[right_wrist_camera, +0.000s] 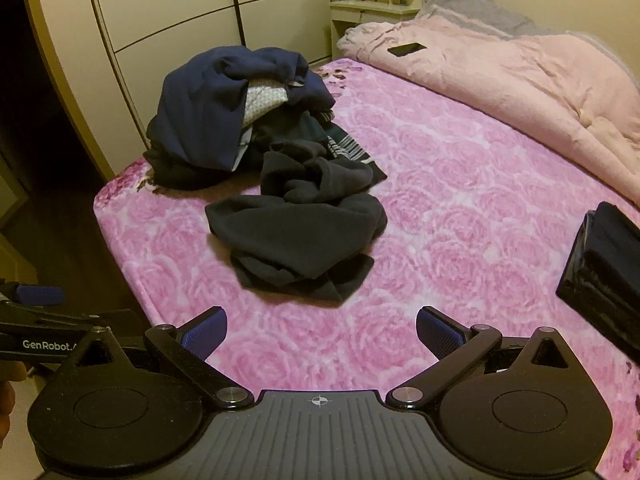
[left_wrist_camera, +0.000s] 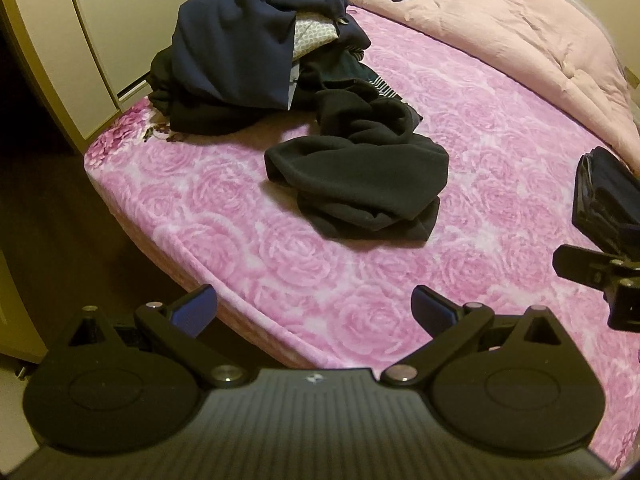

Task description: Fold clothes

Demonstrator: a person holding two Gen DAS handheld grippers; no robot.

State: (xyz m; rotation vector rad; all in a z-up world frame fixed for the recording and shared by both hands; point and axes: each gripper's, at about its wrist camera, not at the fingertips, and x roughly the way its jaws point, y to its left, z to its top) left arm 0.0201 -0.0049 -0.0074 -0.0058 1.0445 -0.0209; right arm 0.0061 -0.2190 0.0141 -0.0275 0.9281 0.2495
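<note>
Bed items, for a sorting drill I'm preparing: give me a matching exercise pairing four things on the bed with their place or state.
Things:
1. black garment
2. pile of dark clothes
3. folded dark stack
4. pink quilt

Places or states:
A. bunched along the far side of the bed, a dark flat object on top
B. crumpled alone, nearest both open grippers
C. neatly folded at the right edge of the view
D. heaped at the far left corner, near the wardrobe

Pairs: 1-B, 2-D, 3-C, 4-A
</note>
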